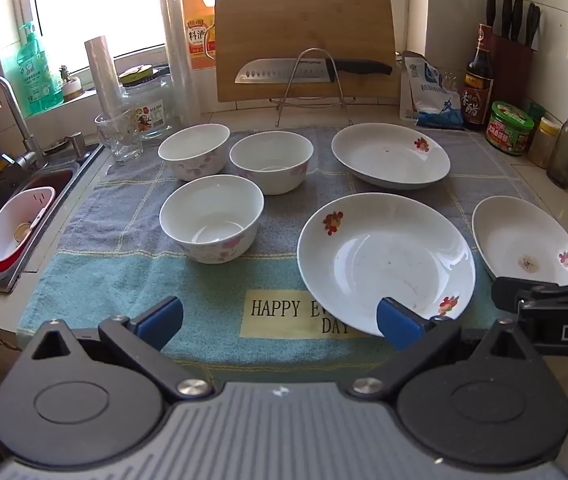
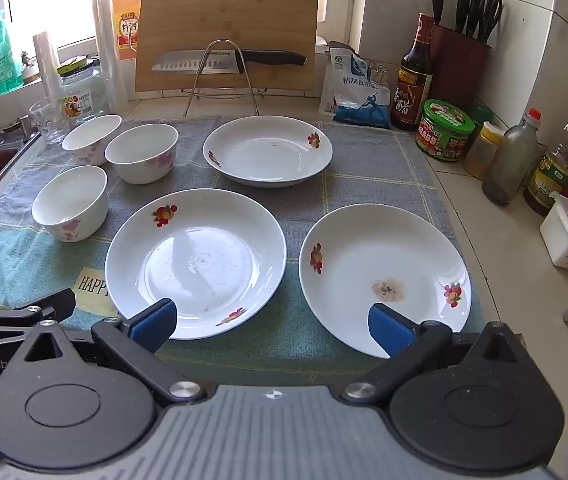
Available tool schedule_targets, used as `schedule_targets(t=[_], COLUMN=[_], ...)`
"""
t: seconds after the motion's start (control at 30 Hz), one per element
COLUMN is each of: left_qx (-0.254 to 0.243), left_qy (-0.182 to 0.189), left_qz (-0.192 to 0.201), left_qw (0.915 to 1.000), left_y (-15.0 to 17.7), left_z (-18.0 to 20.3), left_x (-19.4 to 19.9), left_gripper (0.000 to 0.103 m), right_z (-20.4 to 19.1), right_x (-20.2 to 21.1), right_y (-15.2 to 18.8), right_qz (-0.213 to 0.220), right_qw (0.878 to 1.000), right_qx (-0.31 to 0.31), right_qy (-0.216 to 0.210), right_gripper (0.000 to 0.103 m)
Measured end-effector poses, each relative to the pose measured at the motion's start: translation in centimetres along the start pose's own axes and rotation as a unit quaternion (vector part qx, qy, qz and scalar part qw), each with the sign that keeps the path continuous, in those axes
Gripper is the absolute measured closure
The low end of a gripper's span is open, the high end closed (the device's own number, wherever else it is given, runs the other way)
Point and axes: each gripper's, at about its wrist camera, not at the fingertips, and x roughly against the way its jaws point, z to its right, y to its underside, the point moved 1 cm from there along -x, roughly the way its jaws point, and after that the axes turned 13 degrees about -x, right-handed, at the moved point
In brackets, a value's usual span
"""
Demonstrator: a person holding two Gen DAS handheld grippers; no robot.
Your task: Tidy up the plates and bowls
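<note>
Three white bowls with pink flowers stand on the towel at the left: a near bowl point(image 1: 211, 222) point(image 2: 71, 202), a far-left bowl point(image 1: 193, 151) point(image 2: 91, 138) and a far-middle bowl point(image 1: 271, 161) point(image 2: 141, 152). Three white plates with red flowers lie to the right: a near-middle plate point(image 1: 386, 258) point(image 2: 195, 260), a far plate point(image 1: 390, 154) point(image 2: 267, 150) and a right plate point(image 1: 524, 240) point(image 2: 384, 276) with a brown stain. My left gripper point(image 1: 279, 320) is open over the towel's near edge, holding nothing. My right gripper point(image 2: 271, 322) is open between the two near plates, empty.
A grey-blue towel point(image 1: 123, 272) point(image 2: 364, 160) covers the counter. A sink point(image 1: 11, 216) with a faucet is at the left. A cutting board point(image 1: 304, 40), knife, glass point(image 1: 119, 136) and jar stand at the back. Sauce bottles point(image 2: 414, 76), jars and a knife block line the right wall.
</note>
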Motion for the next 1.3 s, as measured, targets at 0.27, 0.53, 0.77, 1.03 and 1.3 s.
schedule_targets(t=[0.27, 0.53, 0.77, 1.03, 1.3], left_qx=[0.003, 0.005, 0.005, 0.005, 0.005], left_qy=[0.002, -0.003, -0.003, -0.003, -0.006], left_qz=[-0.005, 0.002, 0.003, 0.003, 0.006], left_qw=[1.0000, 1.0000, 1.0000, 1.0000, 0.9999], left_y=[-0.9, -0.7, -0.6, -0.7, -0.9], left_z=[-0.6, -0.9, -0.8, -0.8, -0.9], left_x=[1.1, 0.6, 0.6, 0.6, 0.9], left_gripper=[0.001, 0.001, 0.001, 0.001, 0.001], right_z=[-0.6, -0.6, -0.8, -0.8, -0.9], right_x=[0.2, 0.3, 0.4, 0.6, 0.7], right_y=[-0.2, -0.3, -0.6, -0.8, -0.6], right_qz=[0.000, 0.002, 0.003, 0.008, 0.013], right_qw=[1.000, 1.000, 1.000, 1.000, 1.000], right_qx=[0.002, 0.000, 0.000, -0.001, 0.000], right_qy=[0.002, -0.003, -0.003, -0.003, -0.004], right_gripper=[0.000, 0.000, 0.000, 0.000, 0.000])
